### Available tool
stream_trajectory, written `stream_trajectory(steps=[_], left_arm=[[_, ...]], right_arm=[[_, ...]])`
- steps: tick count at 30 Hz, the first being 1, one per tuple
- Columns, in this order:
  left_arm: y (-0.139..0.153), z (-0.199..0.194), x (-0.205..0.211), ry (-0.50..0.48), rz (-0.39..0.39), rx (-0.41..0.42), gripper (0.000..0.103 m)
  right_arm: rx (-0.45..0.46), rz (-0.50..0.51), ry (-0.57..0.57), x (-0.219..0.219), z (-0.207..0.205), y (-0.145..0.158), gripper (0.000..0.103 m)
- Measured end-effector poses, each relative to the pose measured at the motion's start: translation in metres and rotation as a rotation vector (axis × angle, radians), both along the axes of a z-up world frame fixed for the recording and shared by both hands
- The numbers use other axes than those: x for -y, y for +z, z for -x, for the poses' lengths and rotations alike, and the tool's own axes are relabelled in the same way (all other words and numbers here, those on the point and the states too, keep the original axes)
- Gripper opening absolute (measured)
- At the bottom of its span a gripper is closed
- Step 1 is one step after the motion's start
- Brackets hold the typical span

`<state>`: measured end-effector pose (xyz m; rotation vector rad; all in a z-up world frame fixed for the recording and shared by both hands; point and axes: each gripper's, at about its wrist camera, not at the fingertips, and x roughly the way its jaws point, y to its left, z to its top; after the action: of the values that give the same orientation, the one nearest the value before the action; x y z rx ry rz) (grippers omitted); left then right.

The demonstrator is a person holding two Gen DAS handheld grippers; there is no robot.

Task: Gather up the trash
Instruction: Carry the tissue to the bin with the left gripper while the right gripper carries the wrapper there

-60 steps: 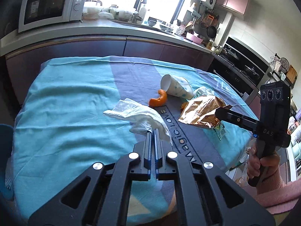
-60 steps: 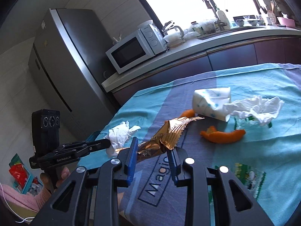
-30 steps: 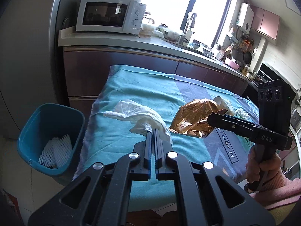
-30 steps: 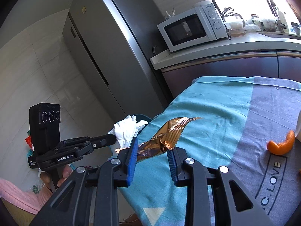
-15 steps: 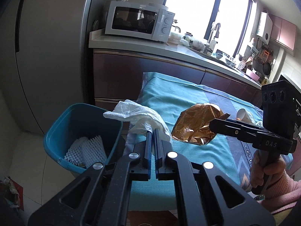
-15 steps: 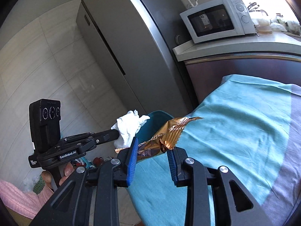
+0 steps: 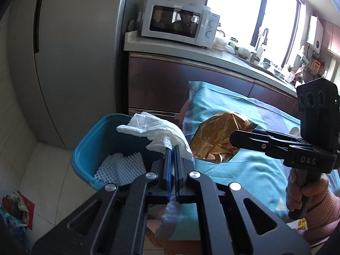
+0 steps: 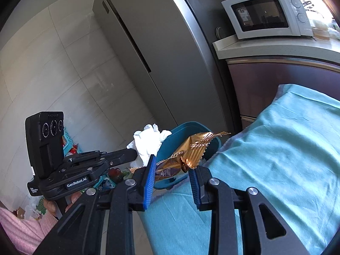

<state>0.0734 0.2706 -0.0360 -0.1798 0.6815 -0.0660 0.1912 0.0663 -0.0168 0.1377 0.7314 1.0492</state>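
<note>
My left gripper [image 7: 172,148] is shut on a crumpled white tissue [image 7: 155,130] and holds it over the near rim of a blue trash bin [image 7: 89,148] on the floor beside the table. White foam netting [image 7: 119,167] lies in the bin. My right gripper [image 8: 173,165] is shut on a gold foil wrapper [image 8: 187,148], which sticks up between its blue pads above the table's left edge, next to the bin [image 8: 180,131]. The wrapper [image 7: 216,140] and right gripper [image 7: 240,137] show in the left wrist view, the tissue [image 8: 148,143] and left gripper [image 8: 129,154] in the right wrist view.
A table with a teal cloth [image 8: 286,159] lies to the right. A grey fridge [image 8: 159,53] stands behind the bin. A microwave [image 7: 180,23] sits on the counter. Bags and litter [image 7: 14,208] lie on the tiled floor at the left.
Both grippers have swung left from over the table to the bin, carrying the tissue and the wrapper. The bin now fills more of both views.
</note>
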Motion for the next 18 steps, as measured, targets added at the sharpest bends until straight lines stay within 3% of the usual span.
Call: stream_trajectory(steps=[18], left_arm=[[-0.068, -0.053, -0.059, 0.124, 0.011, -0.149, 0.003]], right_arm=[[-0.093, 0.192, 0.063, -0.085, -0.038, -0.035, 0.029]])
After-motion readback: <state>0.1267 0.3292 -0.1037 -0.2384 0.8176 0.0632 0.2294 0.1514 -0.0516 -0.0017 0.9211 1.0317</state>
